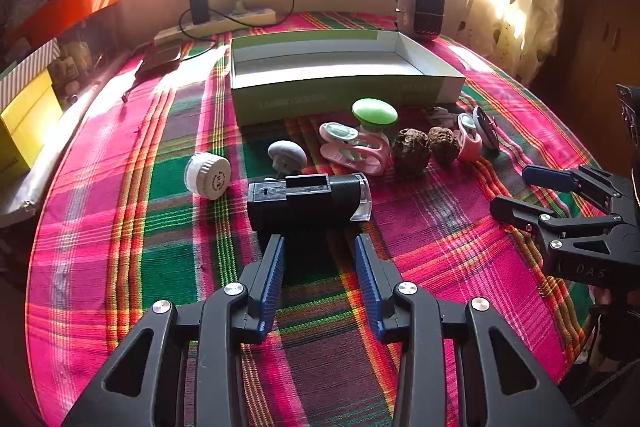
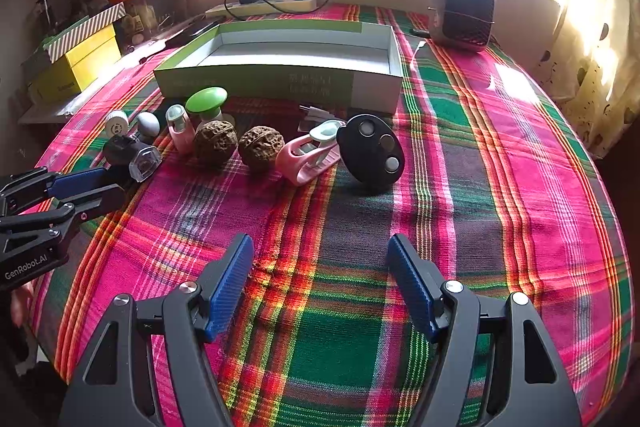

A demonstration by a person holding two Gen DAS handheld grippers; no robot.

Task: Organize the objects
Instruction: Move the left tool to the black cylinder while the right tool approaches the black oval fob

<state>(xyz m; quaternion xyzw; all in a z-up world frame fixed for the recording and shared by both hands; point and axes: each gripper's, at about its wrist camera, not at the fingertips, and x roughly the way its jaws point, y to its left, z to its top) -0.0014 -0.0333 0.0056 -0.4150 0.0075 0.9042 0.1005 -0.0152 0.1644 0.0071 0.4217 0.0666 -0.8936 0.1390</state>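
Observation:
My left gripper is open, its blue pads bare. Just beyond its tips lies a black device with a clear end, apparently untouched. Around it are a white ribbed cap, a grey knob, a pink clip and a green knob. My right gripper hangs open over bare cloth, holding nothing. Ahead of it sit two walnuts, a second pink clip and a black oval disc. Behind the row stands an open green-and-white box, empty inside.
A plaid cloth covers the round table. At the back are a small fan heater and a power strip with a charger. Yellow and orange boxes crowd a shelf at left. The left gripper shows at the right wrist view's left edge.

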